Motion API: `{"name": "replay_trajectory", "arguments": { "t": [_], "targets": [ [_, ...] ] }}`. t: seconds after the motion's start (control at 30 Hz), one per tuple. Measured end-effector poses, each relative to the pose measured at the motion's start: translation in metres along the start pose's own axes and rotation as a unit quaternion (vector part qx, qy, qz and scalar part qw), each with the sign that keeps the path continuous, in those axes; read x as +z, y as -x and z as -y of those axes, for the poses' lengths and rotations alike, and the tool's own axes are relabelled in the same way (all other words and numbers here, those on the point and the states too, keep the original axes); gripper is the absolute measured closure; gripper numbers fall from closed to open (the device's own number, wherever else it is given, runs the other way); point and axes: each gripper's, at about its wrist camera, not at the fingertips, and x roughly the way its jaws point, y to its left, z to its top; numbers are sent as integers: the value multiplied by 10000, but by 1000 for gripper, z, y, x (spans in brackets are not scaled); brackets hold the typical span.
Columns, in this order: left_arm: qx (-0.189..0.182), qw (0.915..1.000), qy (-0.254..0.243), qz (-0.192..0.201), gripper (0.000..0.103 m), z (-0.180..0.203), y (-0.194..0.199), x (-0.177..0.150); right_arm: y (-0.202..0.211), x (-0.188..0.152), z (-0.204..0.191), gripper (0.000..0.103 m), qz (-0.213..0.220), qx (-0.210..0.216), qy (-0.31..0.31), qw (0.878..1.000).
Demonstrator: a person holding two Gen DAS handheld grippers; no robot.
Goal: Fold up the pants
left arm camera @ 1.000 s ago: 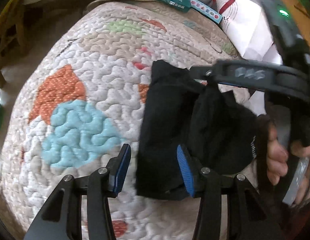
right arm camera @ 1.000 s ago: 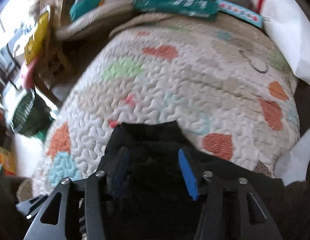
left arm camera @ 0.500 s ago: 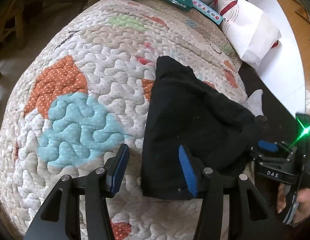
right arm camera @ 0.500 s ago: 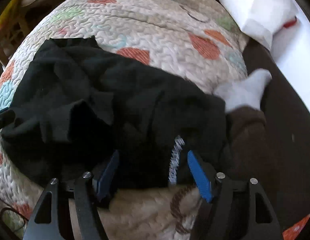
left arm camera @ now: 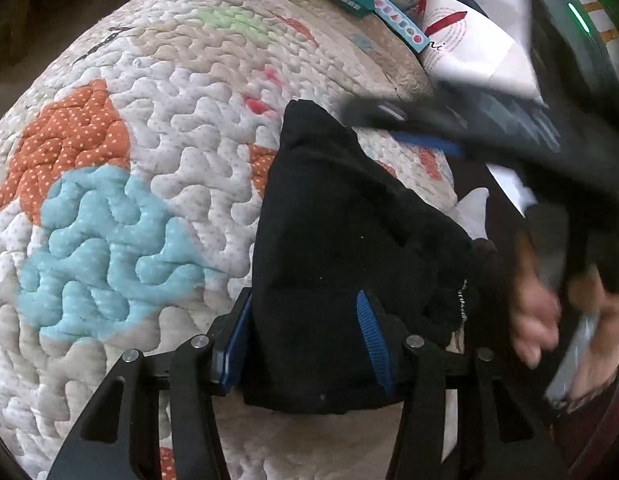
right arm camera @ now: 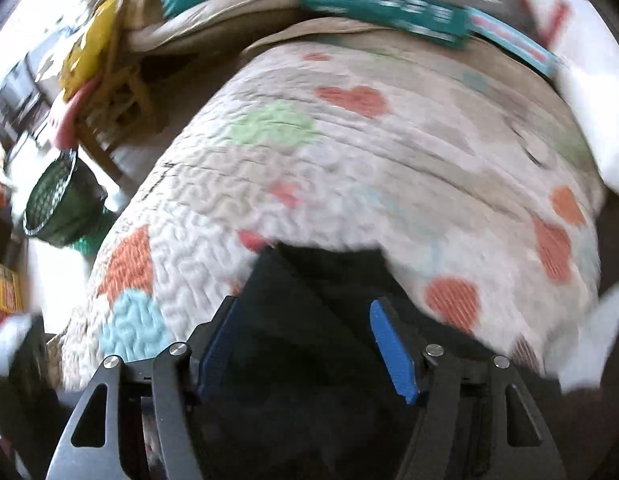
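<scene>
Pants [left arm camera: 341, 240] sit pinched in left hand-held gripper [left arm camera: 305, 344]; right hand-held gripper [right arm camera: 305, 344] closing, spread over them.

Quilted patchwork cover [left arm camera: 157, 128], green mesh basket [right arm camera: 57, 200], daylit clutter behind

Both views are taken from just behind a pair of tongs, looking forward and downward along the blue-padded fingers. In the left wrist view, the left gripper [left arm camera: 305, 340] is seen at the bottom edge, close above the black pants [left arm camera: 341, 240], with the patchwork quilt [left arm camera: 149, 128] spread ahead and to the left of the tongs; the right gripper [left arm camera: 421, 136] is caught, blurred, ahead and to the right. The right wrist view is aimed more steeply and is motion-blurred. The same pants, quilt and teal box [right arm camera: 381, 12] beyond the tongs are shared by both views.
</scene>
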Motion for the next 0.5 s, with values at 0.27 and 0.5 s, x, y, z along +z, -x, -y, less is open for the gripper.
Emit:
{"name": "replay_trajectory", "arguments": {
  "t": [0.27, 0.5],
  "targets": [
    [355, 9993, 109, -1, 87, 1, -5, 4, -60, 20, -26, 84, -808, 103, 391, 9959],
    [469, 9977, 439, 225, 90, -11, 6, 24, -59, 44, -31, 88, -644, 69, 238, 9976]
  ]
}}
